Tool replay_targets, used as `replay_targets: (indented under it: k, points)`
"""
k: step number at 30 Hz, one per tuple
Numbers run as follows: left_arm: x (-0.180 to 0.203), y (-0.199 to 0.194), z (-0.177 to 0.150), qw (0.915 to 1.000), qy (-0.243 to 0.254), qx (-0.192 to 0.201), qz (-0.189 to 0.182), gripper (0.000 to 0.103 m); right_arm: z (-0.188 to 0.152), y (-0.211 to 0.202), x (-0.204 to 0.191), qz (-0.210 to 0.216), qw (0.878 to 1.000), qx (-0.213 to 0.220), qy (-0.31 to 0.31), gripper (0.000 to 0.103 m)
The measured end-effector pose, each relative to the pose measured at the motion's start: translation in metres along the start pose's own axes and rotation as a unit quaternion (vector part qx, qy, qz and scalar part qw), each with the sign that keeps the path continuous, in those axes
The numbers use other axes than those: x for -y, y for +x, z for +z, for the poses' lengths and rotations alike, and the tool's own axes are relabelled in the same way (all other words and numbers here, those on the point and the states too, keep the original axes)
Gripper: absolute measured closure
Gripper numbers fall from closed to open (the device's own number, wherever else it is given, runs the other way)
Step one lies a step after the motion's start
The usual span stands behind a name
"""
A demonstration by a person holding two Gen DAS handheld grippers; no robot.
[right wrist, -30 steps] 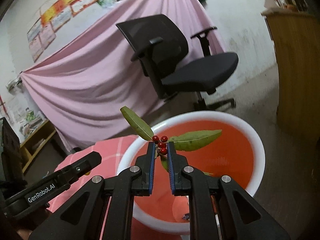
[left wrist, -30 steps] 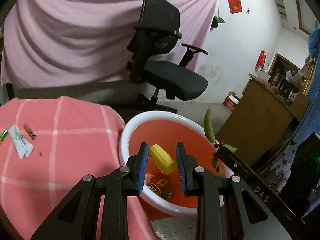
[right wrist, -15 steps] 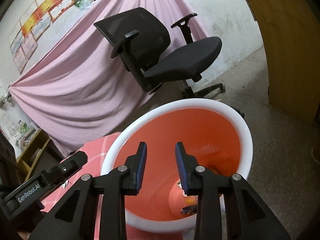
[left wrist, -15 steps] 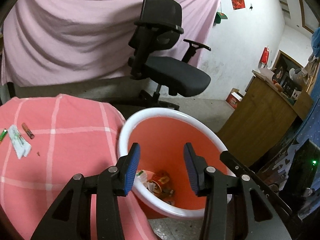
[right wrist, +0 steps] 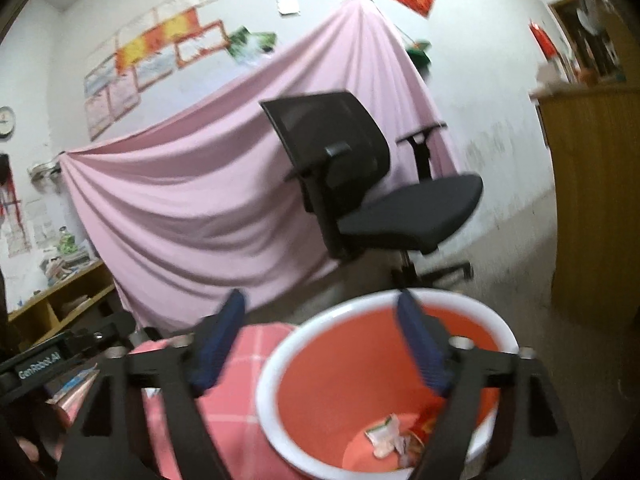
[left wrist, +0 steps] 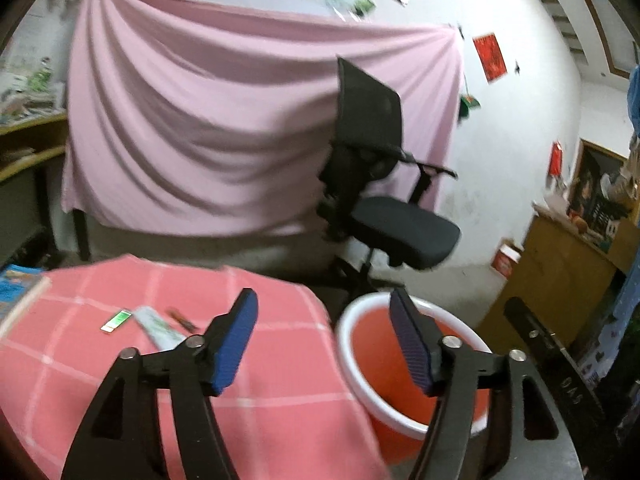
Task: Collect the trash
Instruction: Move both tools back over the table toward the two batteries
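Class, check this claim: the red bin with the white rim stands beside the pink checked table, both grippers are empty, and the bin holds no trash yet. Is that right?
Not quite. The bin already holds crumpled wrappers at its bottom, as the right wrist view shows. The rest stands: it is beside the checked table, and the left gripper and right gripper are empty, jaws opening.

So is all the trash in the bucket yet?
Not yet. Crumpled wrappers already lie at the bottom of the orange bucket with the white rim. Both the left gripper and the right gripper hold nothing, their jaws opening. Left on the pink checked tablecloth: a small green-and-white packet, a white wrapper and a thin reddish stick.
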State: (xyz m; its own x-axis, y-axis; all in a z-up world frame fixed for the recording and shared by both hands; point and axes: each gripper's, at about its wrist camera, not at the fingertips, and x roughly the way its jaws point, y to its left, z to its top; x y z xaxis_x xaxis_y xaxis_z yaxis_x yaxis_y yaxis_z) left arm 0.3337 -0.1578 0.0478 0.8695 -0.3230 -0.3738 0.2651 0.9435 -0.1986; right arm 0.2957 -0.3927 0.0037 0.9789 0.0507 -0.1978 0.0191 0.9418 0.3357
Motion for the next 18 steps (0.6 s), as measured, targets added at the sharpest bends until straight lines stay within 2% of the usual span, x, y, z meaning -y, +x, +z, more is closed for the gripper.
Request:
replay_targets:
  k: [1, 2, 4, 7, 13, 18]
  points:
    - [-0.008, -0.009, 0.001, 0.9998, -0.002, 0.015, 0.009, 0.023, 0.002, -0.001, -0.005, 0.003, 1.000, 0.008, -0.003, 0.018]
    - [-0.016, -0.018, 0.001, 0.9994, -0.004, 0.030, 0.018, 0.017, 0.003, -0.001, -0.011, 0.006, 1.000, 0.014, -0.006, 0.016]
    - [-0.033, -0.036, 0.001, 0.9970, -0.014, 0.064, 0.040, 0.005, 0.005, -0.003, -0.022, 0.013, 0.999, 0.033, -0.008, 0.000]
    - [-0.059, -0.059, 0.000, 0.9923, -0.030, 0.100, 0.066, 0.002, 0.004, -0.003, -0.039, 0.027, 0.998, 0.052, -0.016, 0.000]
    - [-0.107, -0.085, -0.009, 0.9828, -0.036, 0.135, 0.121, 0.002, -0.006, 0.004, -0.076, 0.051, 0.995, 0.061, -0.053, 0.000]
    - [-0.146, -0.104, -0.033, 0.9719, -0.020, 0.161, 0.170, 0.002, -0.014, 0.006, -0.106, 0.066, 0.991, 0.076, -0.086, 0.000]
